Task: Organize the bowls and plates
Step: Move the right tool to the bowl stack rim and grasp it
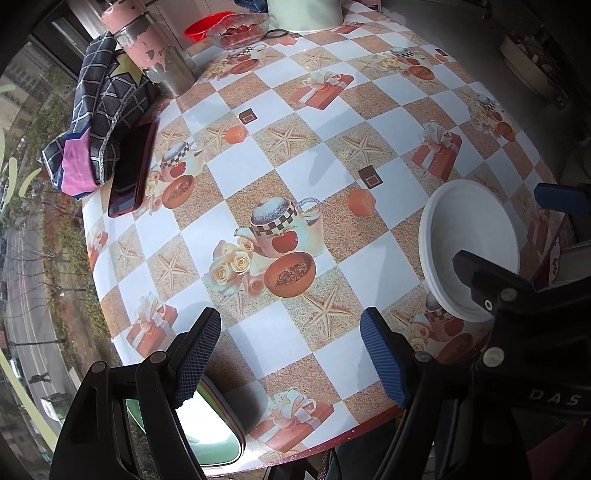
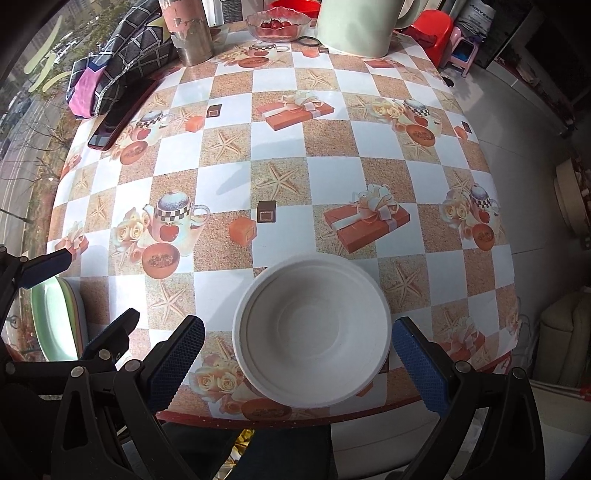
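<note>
Checked vinyl cloth: it is covering the whole table (image 2: 332, 177), white and sandy squares printed with teapots, starfish and gift boxes; everything is sitting on it.
Clutter at the far edge: a dark grid-pattern cloth (image 1: 107, 110), a peeling pink flask (image 1: 151, 48), a glass dish of cherries (image 2: 277, 24) and a pale jug (image 2: 354, 26) are standing well apart from the work.
Bowl: a white paper bowl (image 2: 312, 332) is sitting upright and empty near the front edge of the table, on the right.
Plates: a small stack with a green plate (image 2: 51, 325) on top is lying at the front left corner, well apart from the bowl.
Right claw: the right gripper (image 2: 299, 354) is hanging above the bowl with its jaws spread wide, one finger showing on each side of the rim, neither pad pressing on it; it is gripping nothing.
Left claw: the left gripper (image 1: 291, 354) is hovering above bare cloth with its jaws also spread wide and nothing between them; the plates are peeking out just under its left finger.
Step in hand: I'd say both hands are lining up for a pickup, the right on the bowl, the left near the plates.
Next move: it is probably calling for the right claw to sink and pinch one wall of the bowl, since the rim looks nearly as wide as the gap.
</note>
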Tool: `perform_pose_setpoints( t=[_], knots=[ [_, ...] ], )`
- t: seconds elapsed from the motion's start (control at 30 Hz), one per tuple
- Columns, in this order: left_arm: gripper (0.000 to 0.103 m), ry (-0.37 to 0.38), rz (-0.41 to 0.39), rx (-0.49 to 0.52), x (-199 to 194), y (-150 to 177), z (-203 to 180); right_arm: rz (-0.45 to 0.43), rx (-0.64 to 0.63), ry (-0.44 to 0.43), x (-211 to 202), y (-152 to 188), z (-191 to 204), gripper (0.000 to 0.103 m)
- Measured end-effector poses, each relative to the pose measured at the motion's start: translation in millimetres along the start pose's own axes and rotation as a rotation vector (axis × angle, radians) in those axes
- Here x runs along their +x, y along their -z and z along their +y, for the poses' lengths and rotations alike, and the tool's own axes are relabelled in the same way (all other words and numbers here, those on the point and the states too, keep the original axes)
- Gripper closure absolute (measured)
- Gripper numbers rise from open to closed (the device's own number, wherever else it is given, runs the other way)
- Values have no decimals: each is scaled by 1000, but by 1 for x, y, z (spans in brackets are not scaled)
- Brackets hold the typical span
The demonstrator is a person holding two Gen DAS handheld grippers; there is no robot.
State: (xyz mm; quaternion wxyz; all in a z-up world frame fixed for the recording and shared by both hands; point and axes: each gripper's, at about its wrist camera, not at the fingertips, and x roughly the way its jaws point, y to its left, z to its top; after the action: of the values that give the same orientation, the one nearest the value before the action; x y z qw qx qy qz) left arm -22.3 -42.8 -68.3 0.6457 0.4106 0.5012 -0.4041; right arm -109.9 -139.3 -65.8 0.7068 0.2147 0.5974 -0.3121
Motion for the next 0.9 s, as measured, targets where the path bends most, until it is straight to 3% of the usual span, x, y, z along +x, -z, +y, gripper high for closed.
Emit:
perform_pose_setpoints(
  t=[0.9],
  knots=[
    [22, -1, 29, -53, 6, 12, 20, 12, -60, -9, 4, -5, 24, 1]
  ],
)
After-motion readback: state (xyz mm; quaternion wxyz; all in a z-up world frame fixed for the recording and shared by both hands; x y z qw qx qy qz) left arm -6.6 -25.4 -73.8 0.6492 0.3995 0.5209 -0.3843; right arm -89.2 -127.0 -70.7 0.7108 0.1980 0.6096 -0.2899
